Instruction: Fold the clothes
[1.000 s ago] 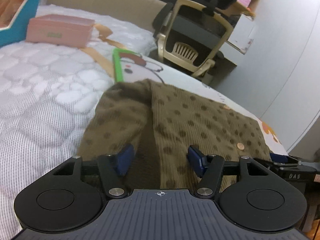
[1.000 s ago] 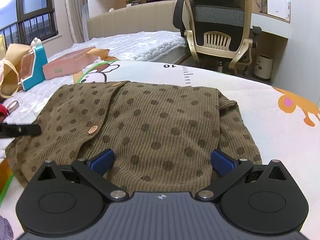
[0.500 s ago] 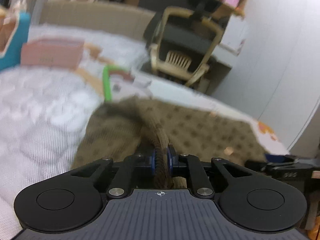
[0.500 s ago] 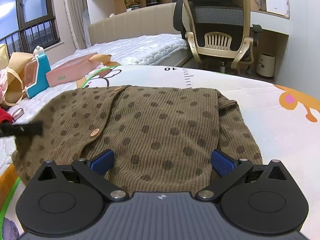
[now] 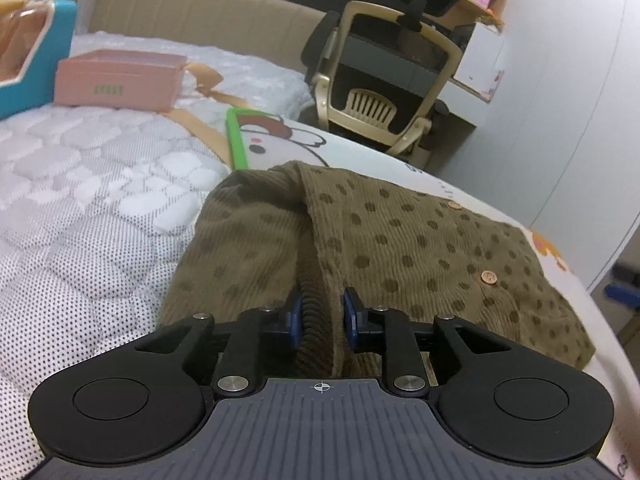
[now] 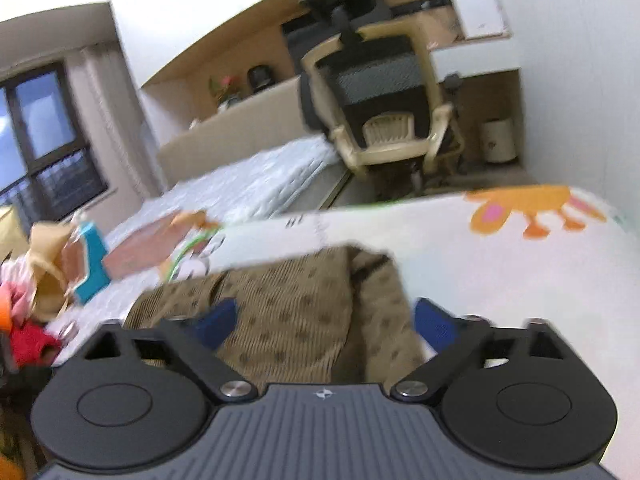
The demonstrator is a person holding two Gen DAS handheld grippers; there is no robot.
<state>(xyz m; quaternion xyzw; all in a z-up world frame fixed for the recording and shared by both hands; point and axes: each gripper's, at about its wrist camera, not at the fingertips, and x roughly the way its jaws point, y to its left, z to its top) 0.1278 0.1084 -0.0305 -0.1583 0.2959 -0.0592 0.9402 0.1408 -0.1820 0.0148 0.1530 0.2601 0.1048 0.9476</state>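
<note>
An olive-brown dotted corduroy garment with small wooden buttons lies on a white cartoon-printed mat on the bed. My left gripper is shut on a raised fold at the near edge of the garment. In the right wrist view, which is blurred and tilted, the same garment lies under my right gripper. The right gripper's blue pads stand wide apart over the cloth with nothing pinched between them.
A pink box, a teal case and tan ribbon lie on the quilted mattress to the left. A beige office chair and a desk stand beyond the bed. Bags and red cloth sit at left.
The left gripper closed on a fold of the garment and holds it. The right gripper stayed open, then swung up and tilted, blurring its view.
</note>
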